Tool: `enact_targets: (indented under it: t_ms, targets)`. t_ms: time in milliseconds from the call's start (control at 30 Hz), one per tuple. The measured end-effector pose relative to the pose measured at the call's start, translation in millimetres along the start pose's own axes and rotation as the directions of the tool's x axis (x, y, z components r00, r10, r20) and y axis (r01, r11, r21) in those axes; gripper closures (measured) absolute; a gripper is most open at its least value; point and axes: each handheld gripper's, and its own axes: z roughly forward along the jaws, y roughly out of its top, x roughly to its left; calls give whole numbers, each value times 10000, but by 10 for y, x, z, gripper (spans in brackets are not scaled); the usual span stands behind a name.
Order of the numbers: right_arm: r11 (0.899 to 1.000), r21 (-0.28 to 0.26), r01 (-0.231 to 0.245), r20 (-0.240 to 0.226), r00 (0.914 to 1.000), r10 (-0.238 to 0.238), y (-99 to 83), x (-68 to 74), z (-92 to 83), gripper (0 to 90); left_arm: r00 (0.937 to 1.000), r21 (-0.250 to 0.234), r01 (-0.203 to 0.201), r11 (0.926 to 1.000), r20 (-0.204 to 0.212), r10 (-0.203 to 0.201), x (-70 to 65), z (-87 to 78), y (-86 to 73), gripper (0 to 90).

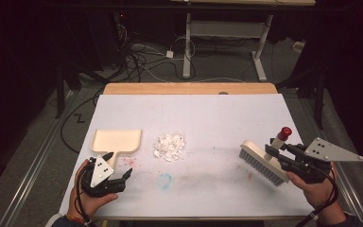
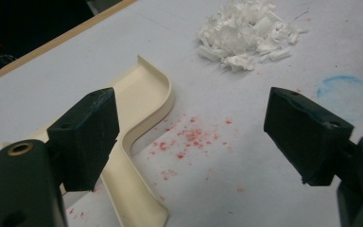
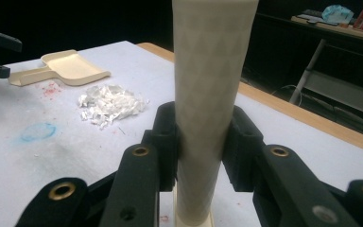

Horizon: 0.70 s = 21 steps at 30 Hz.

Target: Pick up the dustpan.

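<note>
White table [image 1: 217,113], dark room. Right gripper [image 1: 270,152] clamps the brush [image 1: 261,163] handle; left gripper [image 1: 118,166] gapes wide over the dustpan [image 1: 116,140] handle, shredded paper [image 1: 169,145] at its 2 o'clock, nothing blocking.

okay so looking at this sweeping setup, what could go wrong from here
The left claw is open, its jaws astride the dustpan handle without gripping, so the pan might slide when pushed. The right claw clamps only the brush handle, so the brush could twist. The paper scraps are loose and may scatter.

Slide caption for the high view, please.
Right gripper clamps the brush handle; left gripper, open, nears the dustpan beside white scraps.
</note>
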Motion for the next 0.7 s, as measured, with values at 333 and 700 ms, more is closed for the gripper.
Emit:
enact_targets:
  t_ms: [333, 700]
  targets:
    - [9999, 134, -15, 58, 10000, 14, 10, 7, 33, 704, 9869, 480, 1579, 9863, -404, -1560, 32, -67, 25, 204]
    - [9998, 194, -13, 236, 9997, 9, 13, -8, 34, 703, 9334, 2091, 3574, 9102, -1117, -3409, 367, 248, -112, 214]
